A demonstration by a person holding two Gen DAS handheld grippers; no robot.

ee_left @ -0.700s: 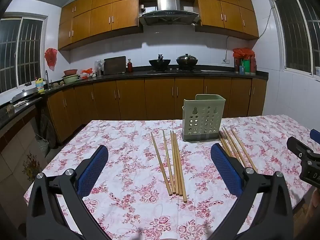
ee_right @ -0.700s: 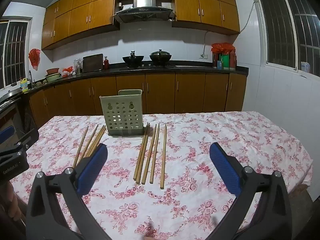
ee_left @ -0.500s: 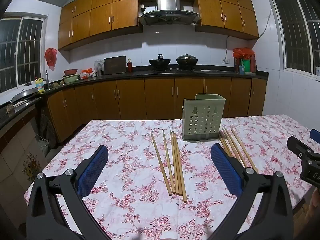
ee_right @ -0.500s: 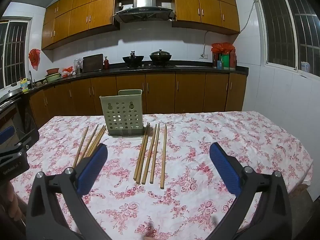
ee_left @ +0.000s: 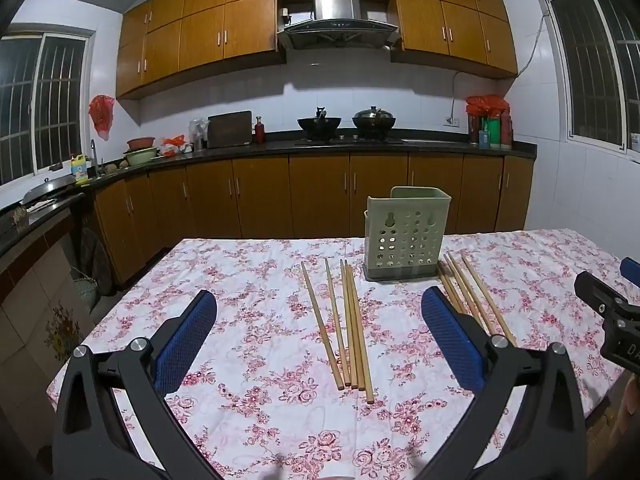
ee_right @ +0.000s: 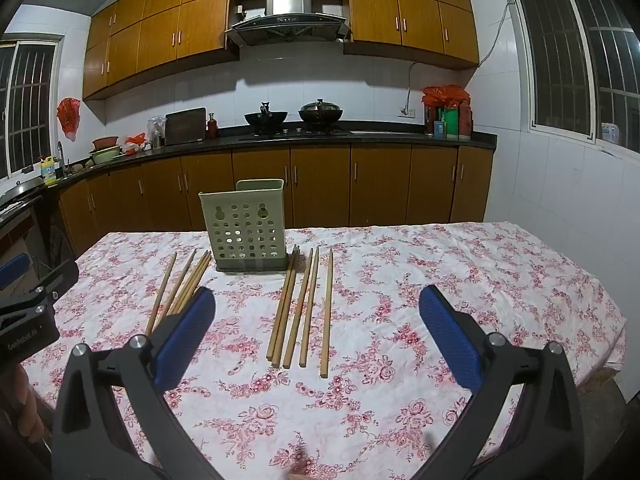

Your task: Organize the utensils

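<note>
A pale green perforated utensil holder (ee_left: 405,234) (ee_right: 247,226) stands upright on the flowered tablecloth. Several wooden chopsticks lie flat in two bundles on either side of it. The left bundle (ee_left: 344,326) (ee_right: 182,286) lies between the fingers of my left gripper (ee_left: 320,320), farther along the table. The right bundle (ee_right: 302,308) (ee_left: 468,288) lies ahead of my right gripper (ee_right: 316,316). Both grippers hover over the near part of the table, open wide, with nothing between their blue pads. Each shows at the edge of the other's view.
The table (ee_right: 460,272) carries a pink flowered cloth and drops off at its right edge (ee_right: 608,340). Behind it runs a dark kitchen counter (ee_left: 360,146) with woks, bottles and bowls. Wooden cabinets line the wall above and below.
</note>
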